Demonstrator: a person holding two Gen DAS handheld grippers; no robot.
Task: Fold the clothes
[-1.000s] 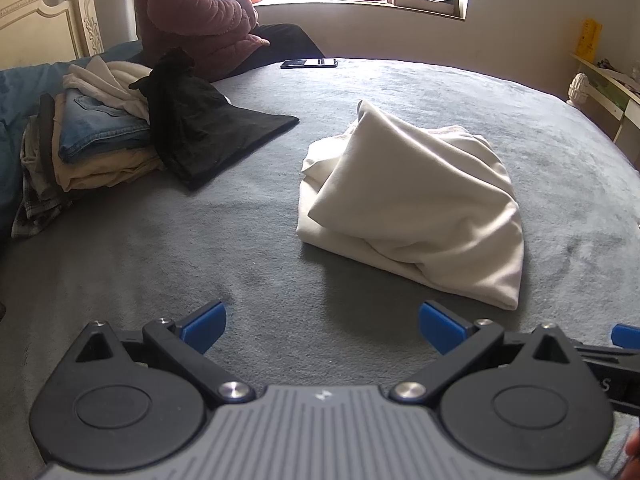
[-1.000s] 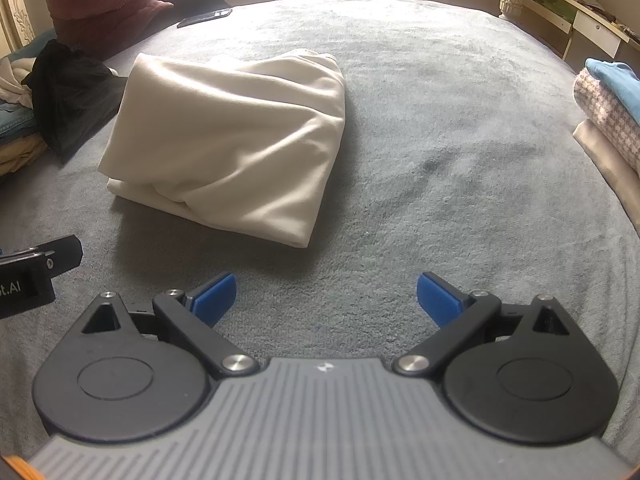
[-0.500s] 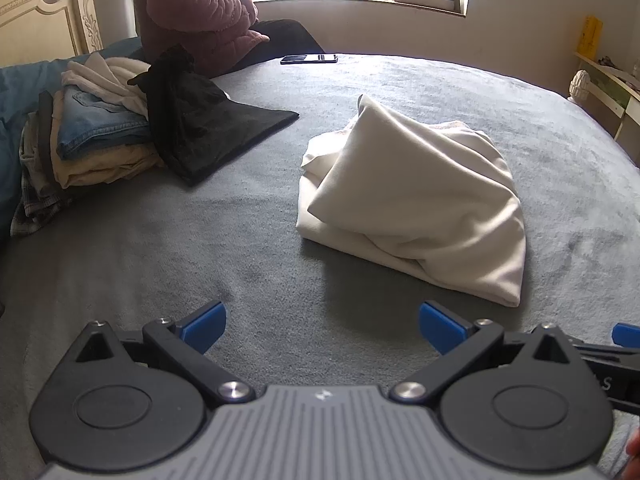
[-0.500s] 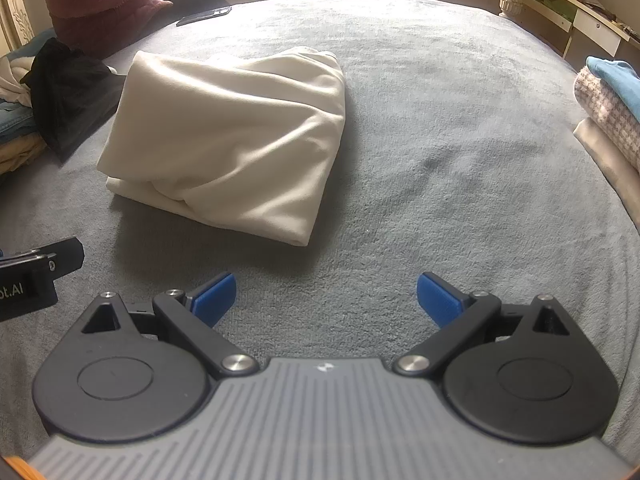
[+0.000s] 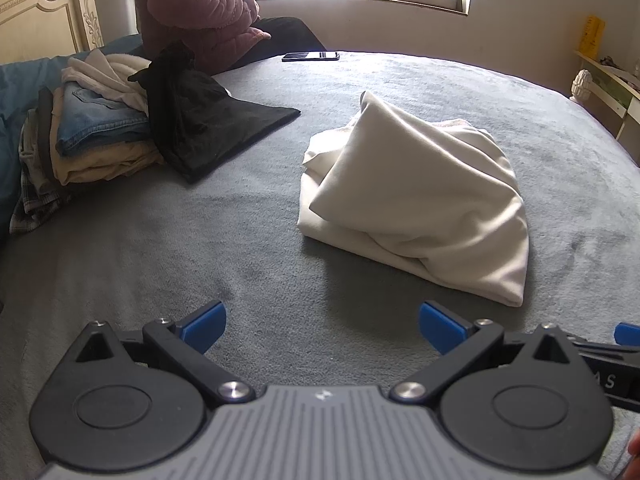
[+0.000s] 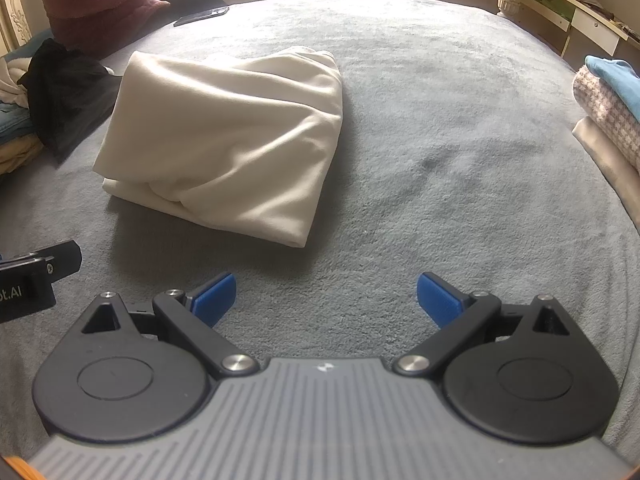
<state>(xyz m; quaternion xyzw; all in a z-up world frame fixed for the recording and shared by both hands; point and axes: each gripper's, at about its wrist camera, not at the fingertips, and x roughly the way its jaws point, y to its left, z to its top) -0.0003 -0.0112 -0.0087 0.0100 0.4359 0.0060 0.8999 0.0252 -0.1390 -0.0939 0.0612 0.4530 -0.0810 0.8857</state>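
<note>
1. Now the left gripper (image 5: 322,316) hovers low over the grey bed (image 5: 200,248), and its blue fingers (image 5: 204,322) are spread wide apart with nothing between them
2. Its twin, the right gripper (image 6: 325,296), also has the fingers (image 6: 214,296) released and empty, above bare blanket
3. A cream garment (image 5: 420,208) lies folded in a loose bundle on the bed; in the left view it is at 1 o'clock from the gripper, in the right view (image 6: 228,148) at 11 o'clock, near but apart from both
4. At 10 o'clock in the left view a pile of clothes (image 5: 88,140) with blue jeans stands at the bed edge, and a black garment (image 5: 208,128) is draped beside it, touching the pile
5. Behind them a seated person (image 5: 200,4) in a pink jacket is at 11 o'clock, with a phone (image 5: 310,56) on the bed close by
6. At 2 o'clock in the right view another stack (image 6: 604,116) of folded textiles lies, with a blue piece on top
</note>
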